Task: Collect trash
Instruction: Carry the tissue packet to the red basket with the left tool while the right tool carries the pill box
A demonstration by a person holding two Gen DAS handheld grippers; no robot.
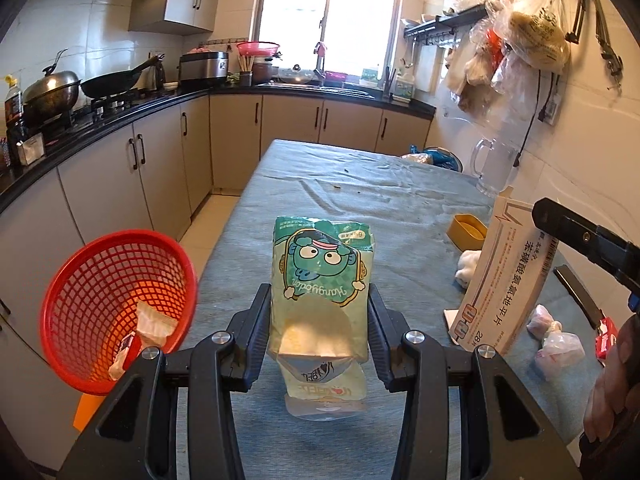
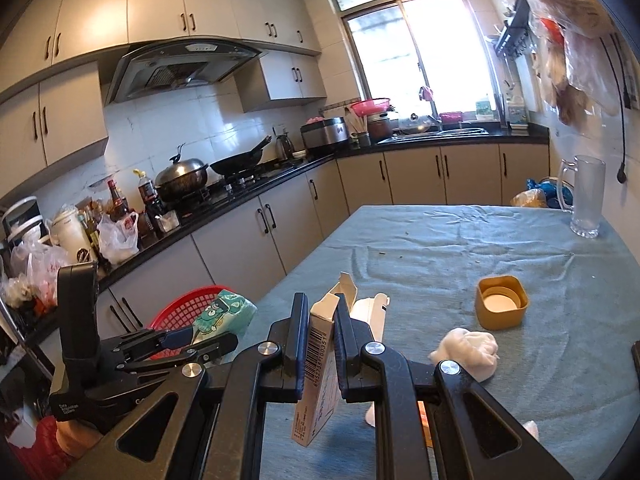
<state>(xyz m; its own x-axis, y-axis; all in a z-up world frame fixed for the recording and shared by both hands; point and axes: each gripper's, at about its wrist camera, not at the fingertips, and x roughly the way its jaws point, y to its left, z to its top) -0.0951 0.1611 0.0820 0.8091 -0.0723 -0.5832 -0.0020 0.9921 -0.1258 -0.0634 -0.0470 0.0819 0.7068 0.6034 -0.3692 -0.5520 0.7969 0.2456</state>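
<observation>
Kitchen surface [image 2: 460,248] carries scattered trash. Left gripper [image 1: 320,300] jaws clamp the tissue pack [image 1: 322,276] near the red basket [image 1: 116,308]; right gripper [image 2: 320,320] jaws pinch the medicine box [image 2: 318,364] for dropping.

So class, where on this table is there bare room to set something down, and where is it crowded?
Free: the cloth between the yellow cap and the glass mug. Crowded: the near right side, around the crumpled tissue and small bags.

Blown-out daylight from window [image 1: 328,12], sharp frames, fisheye-bent edges.
</observation>
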